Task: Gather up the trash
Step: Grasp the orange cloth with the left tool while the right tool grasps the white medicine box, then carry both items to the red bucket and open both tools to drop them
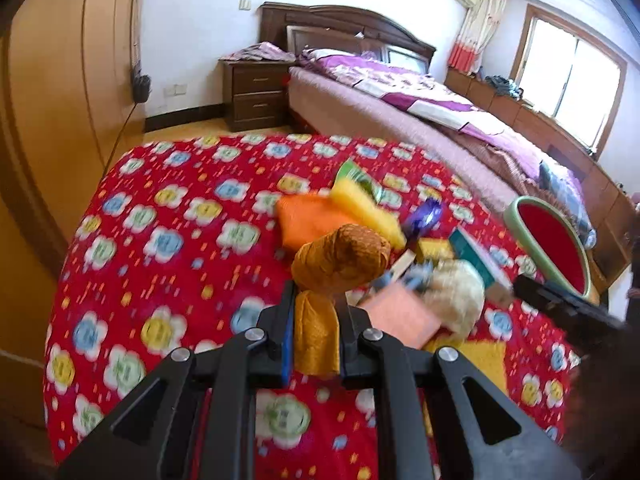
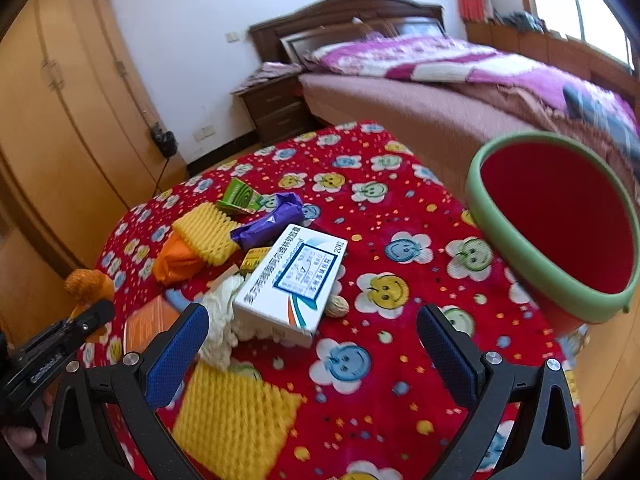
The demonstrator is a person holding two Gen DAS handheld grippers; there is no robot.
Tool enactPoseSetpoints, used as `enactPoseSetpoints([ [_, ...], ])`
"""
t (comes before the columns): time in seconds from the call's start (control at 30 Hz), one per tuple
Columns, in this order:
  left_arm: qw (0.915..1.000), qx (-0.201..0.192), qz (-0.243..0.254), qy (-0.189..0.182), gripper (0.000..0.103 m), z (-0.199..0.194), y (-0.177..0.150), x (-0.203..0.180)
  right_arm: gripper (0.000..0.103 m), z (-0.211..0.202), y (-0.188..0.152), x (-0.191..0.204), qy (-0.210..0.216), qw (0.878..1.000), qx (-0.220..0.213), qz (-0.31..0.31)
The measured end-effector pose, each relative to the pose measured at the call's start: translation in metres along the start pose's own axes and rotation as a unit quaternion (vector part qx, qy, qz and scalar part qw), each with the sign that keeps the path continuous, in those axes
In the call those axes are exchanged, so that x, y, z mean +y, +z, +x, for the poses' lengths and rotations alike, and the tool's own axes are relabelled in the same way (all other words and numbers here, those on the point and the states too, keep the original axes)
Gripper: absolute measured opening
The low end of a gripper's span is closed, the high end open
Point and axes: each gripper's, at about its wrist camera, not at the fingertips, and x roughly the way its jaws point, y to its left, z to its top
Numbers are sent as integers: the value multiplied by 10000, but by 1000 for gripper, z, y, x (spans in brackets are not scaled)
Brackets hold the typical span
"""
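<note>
A pile of trash lies on the table with the red flowered cloth (image 2: 400, 200). My left gripper (image 1: 316, 300) is shut on a crumpled mustard-brown wrapper (image 1: 340, 260), lifted a little above the pile; the left gripper (image 2: 86, 316) also shows at the left edge of the right wrist view. My right gripper (image 2: 312, 320) stands open just short of a white medicine box (image 2: 296, 276), with nothing between its fingers. Beside the box lie a white tissue wad (image 2: 220, 320), a walnut (image 2: 337, 306) and a yellow foam net (image 2: 232, 412).
A red bin with a green rim (image 2: 520, 264) stands tilted at the table's right edge. Farther back lie a purple wrapper (image 2: 268, 220), a green carton (image 2: 238, 196), an orange wrapper (image 2: 176, 260) and a second foam net (image 2: 208, 232). A bed (image 2: 440, 100) stands behind.
</note>
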Motion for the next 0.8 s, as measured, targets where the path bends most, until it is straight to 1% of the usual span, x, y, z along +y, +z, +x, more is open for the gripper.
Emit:
enactPoseSetpoints([
  [0.1,9999,-30,24,-135,15,11,8,2,103,13,6,4,-88,9998,174,89],
  [0.2,9995,23,-67,-299,15,22,11,3,103,22,8,8,-218,9992,317,145],
  [0.3,9991,34,-82,-413,15,27,8,6,98,27,11,11,-319,9988,349,152],
  [0.33,9991,12,-49,-414,15,28,8,7,93,28,10,11,-359,9986,340,168],
  [0.37,9991,-15,-11,-426,15,27,8,7,84,29,11,11,-368,9986,339,194],
  [0.4,9990,-35,12,-438,15,27,6,5,79,29,11,10,-381,9984,343,228],
  [0.43,9988,-59,27,-479,15,26,6,6,68,30,12,9,-385,9983,351,251],
  [0.47,9986,-81,21,-529,15,25,6,7,55,30,11,9,-396,9982,367,262],
  [0.5,9984,-95,12,-564,15,24,7,7,51,30,11,9,-410,9981,374,251],
  [0.7,9980,-108,-11,-628,15,19,5,8,51,21,6,11,-414,9987,283,125],
  [0.8,9982,-149,26,-585,15,13,4,7,51,11,5,10,-370,9991,165,147],
])
